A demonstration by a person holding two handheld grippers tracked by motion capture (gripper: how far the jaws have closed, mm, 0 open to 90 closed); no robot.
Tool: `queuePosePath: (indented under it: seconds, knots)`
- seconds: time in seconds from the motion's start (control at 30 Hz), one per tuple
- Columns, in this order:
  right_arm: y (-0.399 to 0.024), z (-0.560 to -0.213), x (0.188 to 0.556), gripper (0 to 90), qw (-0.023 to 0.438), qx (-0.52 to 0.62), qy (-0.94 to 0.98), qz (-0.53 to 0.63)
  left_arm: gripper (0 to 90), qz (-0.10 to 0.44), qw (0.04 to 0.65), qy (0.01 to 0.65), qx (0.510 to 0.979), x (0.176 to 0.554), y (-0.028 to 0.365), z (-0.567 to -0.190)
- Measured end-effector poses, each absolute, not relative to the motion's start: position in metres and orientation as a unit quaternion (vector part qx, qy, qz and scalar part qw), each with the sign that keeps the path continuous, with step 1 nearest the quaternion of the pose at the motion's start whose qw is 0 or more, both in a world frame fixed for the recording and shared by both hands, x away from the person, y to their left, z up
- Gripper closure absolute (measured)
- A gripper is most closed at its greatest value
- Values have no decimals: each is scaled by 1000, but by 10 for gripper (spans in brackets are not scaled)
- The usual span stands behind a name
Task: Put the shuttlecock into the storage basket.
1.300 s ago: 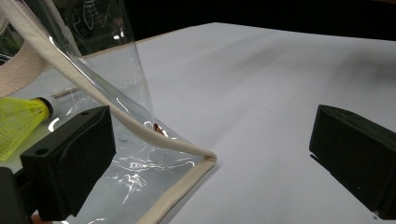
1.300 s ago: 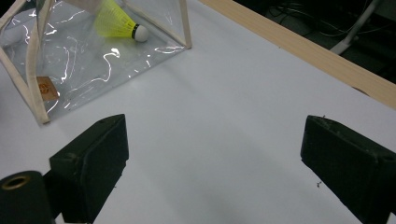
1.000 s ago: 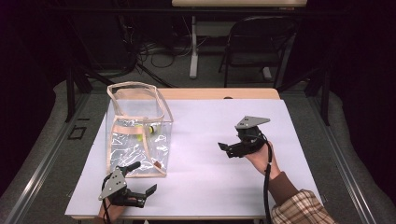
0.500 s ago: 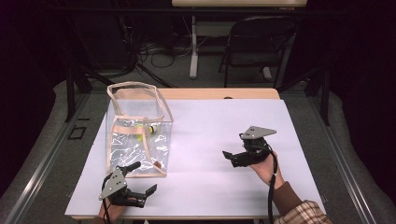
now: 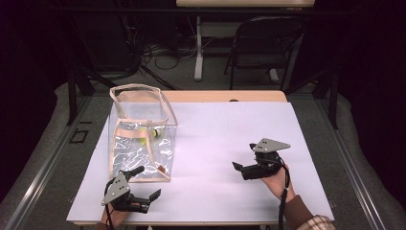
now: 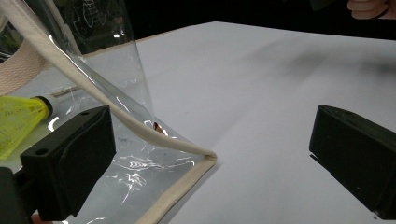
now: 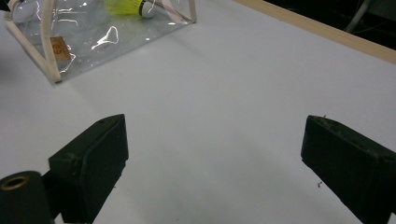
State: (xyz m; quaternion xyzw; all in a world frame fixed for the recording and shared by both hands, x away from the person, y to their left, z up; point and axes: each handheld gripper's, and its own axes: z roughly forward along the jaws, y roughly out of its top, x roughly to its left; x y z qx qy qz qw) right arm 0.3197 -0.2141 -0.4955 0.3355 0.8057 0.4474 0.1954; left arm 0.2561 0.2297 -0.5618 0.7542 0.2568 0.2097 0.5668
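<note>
Sitting on the white table (image 5: 215,143) is a clear plastic bag (image 5: 139,134) with cream trim, standing upright with its top open. A yellow shuttlecock (image 5: 143,140) lies inside it near the bottom. The left gripper (image 5: 143,189) is at the near edge of the table, right by the bag's near corner. Its jaws are spread wide and hold nothing. One jaw is close against the bag's clear wall, but it is hard to tell if they touch. The right gripper (image 5: 242,168) is well apart from the bag, low over the bare table. Its jaws are spread wide too, with nothing between them.
</note>
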Motion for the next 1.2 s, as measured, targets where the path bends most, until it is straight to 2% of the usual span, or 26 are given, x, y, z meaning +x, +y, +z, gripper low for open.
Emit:
queuePosePath:
  seconds: [0.83, 1.2]
  knots:
    - [-237, -521, 280, 58, 229, 290, 804, 466, 0, 208, 565, 260, 755, 256, 230, -562]
    - [-242, -528, 266, 12, 239, 283, 793, 483, 0, 207, 565, 261, 755, 256, 230, -562]
